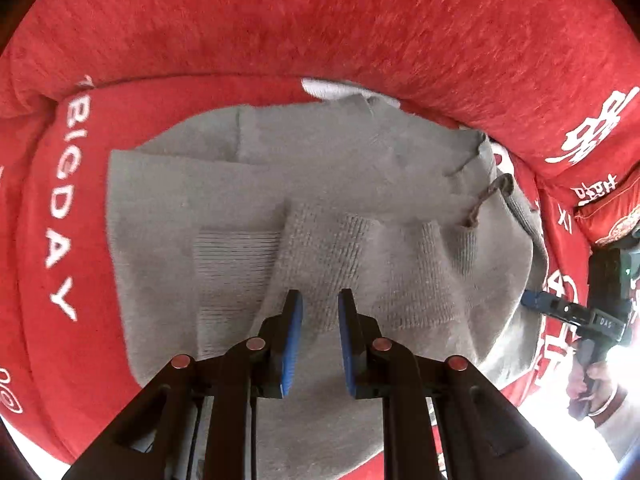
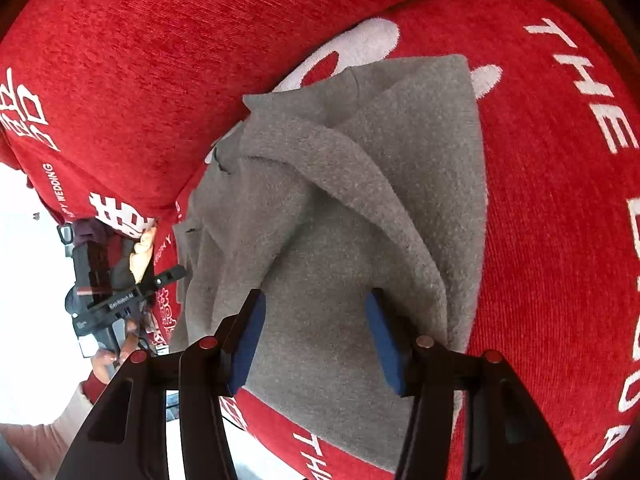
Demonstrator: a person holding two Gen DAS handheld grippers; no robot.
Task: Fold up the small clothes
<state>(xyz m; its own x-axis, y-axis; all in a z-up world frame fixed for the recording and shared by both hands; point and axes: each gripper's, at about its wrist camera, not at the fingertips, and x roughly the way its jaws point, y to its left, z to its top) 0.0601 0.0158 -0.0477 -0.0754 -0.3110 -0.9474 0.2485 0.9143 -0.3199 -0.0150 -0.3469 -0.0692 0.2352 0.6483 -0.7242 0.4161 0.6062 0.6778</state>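
you are partway into folding the grey sweater [image 1: 320, 208], which lies on the red cushion [image 1: 320, 32] with white lettering. one side looks already turned in over the body, leaving a thick diagonal ridge, so i judge you are between folds, about to take a fresh hold.

your right gripper [image 2: 316, 336] hangs over the near edge of the sweater with its jaws standing about half open; cloth shows between the blue pads [image 2: 250, 344] but they are not pressing on it. your left gripper [image 1: 319, 344] stands over the ribbed hem, jaws nearly closed with a narrow gap. whether a thin pinch of cloth sits in that gap i cannot tell, since the view past the pads is blurred.

from the left view, the sweater's long axis seems to run from the ribbed hem by your left gripper away to the neck end, which points at the raised back of the cushion. a brown loop [image 1: 484, 200] sits on the sweater toward the right gripper's side.

the next move calls for closing the right jaws on the sweater's near edge, taking all layers, then carrying it over the body while the ridge stays flat.
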